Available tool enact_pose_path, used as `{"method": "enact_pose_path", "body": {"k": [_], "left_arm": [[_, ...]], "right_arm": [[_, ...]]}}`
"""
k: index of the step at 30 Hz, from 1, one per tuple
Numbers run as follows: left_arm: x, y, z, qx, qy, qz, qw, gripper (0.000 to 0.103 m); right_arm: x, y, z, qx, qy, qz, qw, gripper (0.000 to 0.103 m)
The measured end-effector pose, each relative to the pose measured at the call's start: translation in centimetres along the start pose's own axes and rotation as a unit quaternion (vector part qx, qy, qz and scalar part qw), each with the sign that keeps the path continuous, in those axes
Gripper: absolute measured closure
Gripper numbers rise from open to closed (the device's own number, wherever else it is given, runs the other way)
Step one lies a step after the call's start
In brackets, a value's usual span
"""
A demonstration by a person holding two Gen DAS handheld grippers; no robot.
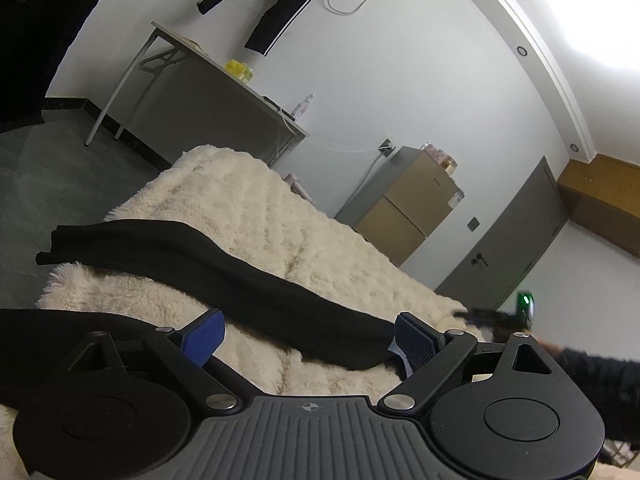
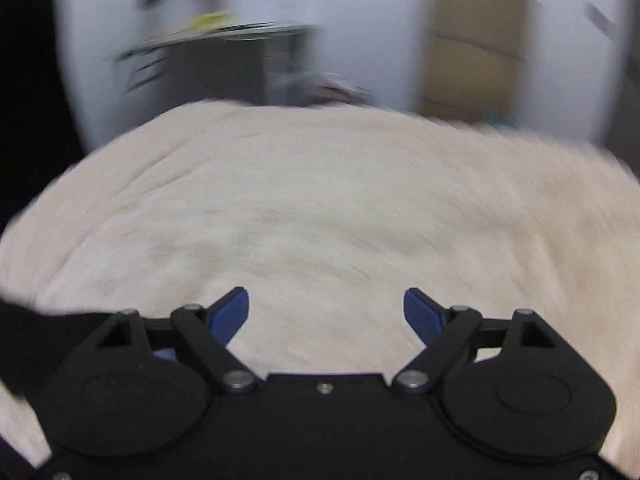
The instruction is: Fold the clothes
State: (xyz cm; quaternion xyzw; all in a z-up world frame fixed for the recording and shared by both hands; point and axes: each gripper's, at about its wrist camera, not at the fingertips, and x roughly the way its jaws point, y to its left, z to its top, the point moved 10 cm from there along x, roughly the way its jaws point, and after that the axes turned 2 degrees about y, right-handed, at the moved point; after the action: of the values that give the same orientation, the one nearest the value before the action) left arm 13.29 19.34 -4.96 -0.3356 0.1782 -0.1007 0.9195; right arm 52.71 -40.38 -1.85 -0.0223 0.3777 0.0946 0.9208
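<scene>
Both claws spread wide over the cream blanket

Left wrist view: the left gripper (image 1: 308, 336) is gaping released; the black garment (image 1: 224, 272) is lying across the fluffy blanket (image 1: 256, 200), running nine to three o'clock. Right wrist view, blurred: the right gripper (image 2: 326, 312) is hanging released, with dark cloth (image 2: 44, 328) showing at nine o'clock.

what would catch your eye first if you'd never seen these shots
The long black garment lying in a band across the fluffy cream blanket stands out most, running between the open blue-padded fingers of the left gripper. Behind it, another black garment with white stripes hangs on the white wall above a folding table. The right wrist view is motion-blurred, with the right gripper open over bare blanket.
</scene>
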Motion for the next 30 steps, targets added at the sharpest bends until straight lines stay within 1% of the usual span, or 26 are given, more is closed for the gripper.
{"method": "enact_pose_path", "body": {"k": [1, 3, 5, 7, 9, 11, 12, 13, 14, 15, 16, 17, 18, 20, 22, 23, 24, 25, 26, 27, 28, 29, 30], "left_arm": [[-0.1, 0.0, 0.0, -0.001, 0.000, -0.001, 1.0000, 0.014], [-0.2, -0.2, 0.0, 0.000, 0.000, -0.001, 1.0000, 0.014], [-0.2, -0.3, 0.0, 0.003, 0.000, 0.002, 1.0000, 0.014], [-0.1, -0.4, -0.2, 0.009, 0.004, 0.007, 0.9999, 0.014], [0.0, -0.5, -0.3, 0.013, 0.007, 0.012, 0.9998, 0.014], [0.1, -0.4, -0.4, 0.013, 0.010, 0.015, 0.9998, 0.014], [0.2, -0.3, -0.5, 0.012, 0.012, 0.016, 0.9997, 0.014], [0.3, -0.3, -0.5, 0.012, 0.013, 0.018, 0.9997, 0.014], [0.4, -0.3, -0.5, 0.013, 0.013, 0.019, 0.9996, 0.014], [0.4, -0.3, -0.5, 0.014, 0.014, 0.020, 0.9996, 0.014], [0.5, -0.3, -0.6, 0.014, 0.015, 0.020, 0.9996, 0.014], [0.5, -0.3, -0.6, 0.015, 0.015, 0.020, 0.9996, 0.014], [0.5, -0.3, -0.6, 0.016, 0.016, 0.019, 0.9996, 0.014], [0.5, -0.4, -0.6, 0.017, 0.017, 0.015, 0.9996, 0.014], [0.6, -0.4, -0.6, 0.017, 0.019, 0.012, 0.9996, 0.014], [0.7, -0.4, -0.6, 0.017, 0.021, 0.010, 0.9996, 0.014], [0.7, -0.4, -0.6, 0.018, 0.021, 0.009, 0.9996, 0.014], [0.6, -0.3, -0.7, 0.019, 0.021, 0.009, 0.9996, 0.014], [0.5, -0.4, -0.7, 0.021, 0.019, 0.010, 0.9996, 0.014], [0.3, -0.4, -0.6, 0.022, 0.016, 0.009, 0.9996, 0.014], [0.2, -0.5, -0.5, 0.022, 0.013, 0.008, 0.9996, 0.014], [-0.2, -0.5, -0.3, 0.022, 0.003, 0.009, 0.9997, 0.014], [-0.8, -0.4, 0.1, 0.018, -0.015, 0.010, 0.9997, 0.014]], "right_arm": [[0.0, -1.5, -1.4, 0.012, 0.014, -0.006, 1.000, 0.022], [0.3, -3.0, -4.3, 0.019, 0.047, -0.001, 0.999, 0.023], [0.9, -3.1, -6.7, 0.000, 0.076, 0.013, 0.997, 0.023], [1.5, -2.6, -8.0, -0.019, 0.082, 0.016, 0.996, 0.023], [2.6, -2.1, -9.1, -0.019, 0.088, 0.025, 0.996, 0.023], [3.3, -1.6, -9.2, 0.002, 0.094, 0.039, 0.995, 0.029], [3.8, -1.2, -9.4, 0.023, 0.104, 0.052, 0.993, 0.047], [4.3, -0.8, -9.5, 0.044, 0.114, 0.065, 0.990, 0.070], [4.4, -0.3, -9.4, 0.048, 0.120, 0.080, 0.988, 0.088], [4.3, 0.3, -9.2, 0.043, 0.124, 0.096, 0.987, 0.095], [4.0, 0.7, -8.9, 0.023, 0.123, 0.097, 0.987, 0.096], [3.5, 0.8, -8.4, 0.004, 0.121, 0.087, 0.989, 0.096], [3.1, 0.2, -7.7, 0.003, 0.118, 0.069, 0.991, 0.096], [2.4, -1.5, -6.2, 0.006, 0.111, 0.019, 0.994, 0.097], [2.1, -2.0, -5.6, -0.028, 0.115, -0.031, 0.992, 0.095], [2.1, -1.7, -5.5, -0.054, 0.115, -0.053, 0.990, 0.091], [2.0, -1.3, -5.3, -0.082, 0.114, -0.073, 0.987, 0.075], [1.9, -0.8, -5.2, -0.105, 0.112, -0.094, 0.984, 0.056], [1.4, -0.4, -4.9, -0.119, 0.107, -0.110, 0.981, 0.050], [0.8, 0.0, -4.7, -0.129, 0.100, -0.124, 0.979, 0.048], [0.3, 0.3, -4.4, -0.132, 0.094, -0.138, 0.977, 0.048], [-0.8, 1.2, -4.0, -0.127, 0.079, -0.157, 0.976, 0.048], [-2.4, 3.0, -3.8, -0.124, 0.055, -0.150, 0.979, 0.048]]}}
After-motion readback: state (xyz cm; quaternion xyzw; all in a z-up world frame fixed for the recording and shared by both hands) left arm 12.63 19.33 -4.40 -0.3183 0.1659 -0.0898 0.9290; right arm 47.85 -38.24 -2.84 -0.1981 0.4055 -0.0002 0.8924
